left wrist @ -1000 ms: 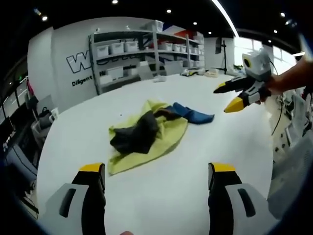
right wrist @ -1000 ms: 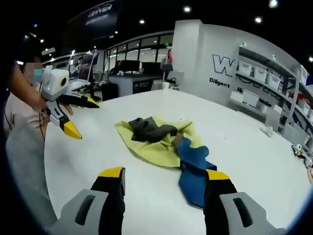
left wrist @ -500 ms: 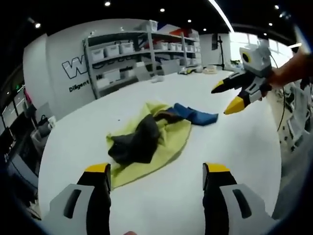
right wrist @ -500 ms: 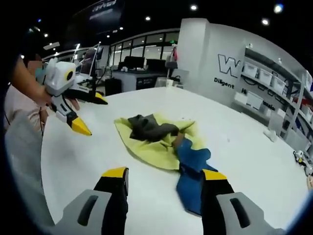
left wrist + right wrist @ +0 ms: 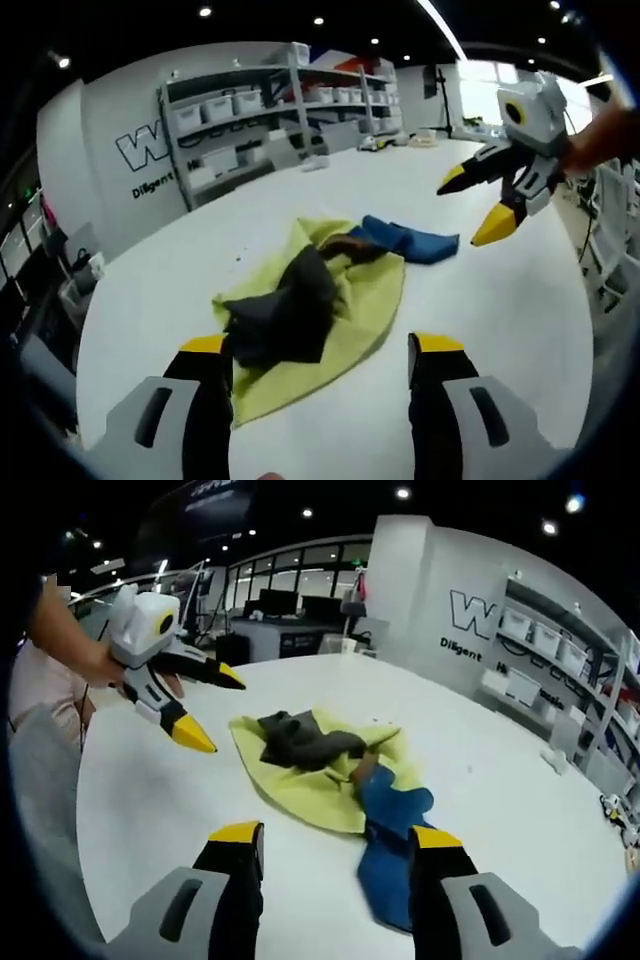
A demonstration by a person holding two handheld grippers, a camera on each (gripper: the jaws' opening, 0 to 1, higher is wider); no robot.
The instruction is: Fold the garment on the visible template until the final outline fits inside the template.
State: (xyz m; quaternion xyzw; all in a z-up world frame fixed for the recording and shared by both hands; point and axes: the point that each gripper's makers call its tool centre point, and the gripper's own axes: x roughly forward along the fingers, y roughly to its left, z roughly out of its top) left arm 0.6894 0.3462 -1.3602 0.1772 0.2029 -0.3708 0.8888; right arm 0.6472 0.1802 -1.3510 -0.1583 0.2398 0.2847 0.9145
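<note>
Over the last second the left gripper (image 5: 312, 352) has come closer to the heap of cloth, which now sits larger and nearer its yellow-tipped fingers (image 5: 205, 346) in the left gripper view; in the right gripper view the left gripper (image 5: 207, 708) has swung in from the left and now hangs above the near edge of the yellow cloth (image 5: 300, 780). The right gripper (image 5: 337, 837) has barely shifted.

The cloth lies in a loose pile on the white surface (image 5: 500, 300). A yellow-green piece (image 5: 350, 300) is spread widest, a dark grey garment (image 5: 285, 315) is crumpled on top of it, and a blue garment (image 5: 410, 240) trails out from under the far side (a small brownish fold shows where the blue meets the grey). In the right gripper view the blue garment (image 5: 390, 850) lies nearest, running toward that gripper's right finger, with the grey garment (image 5: 300, 742) beyond it.

Both grippers have their fingers spread apart and hold nothing. The left one hovers just short of the yellow cloth's near edge; the right gripper (image 5: 482, 200) hangs in the air above the surface to the far right of the pile, held by a hand (image 5: 600, 140).

Shelving (image 5: 270, 110) with white bins stands against the wall behind the surface.
</note>
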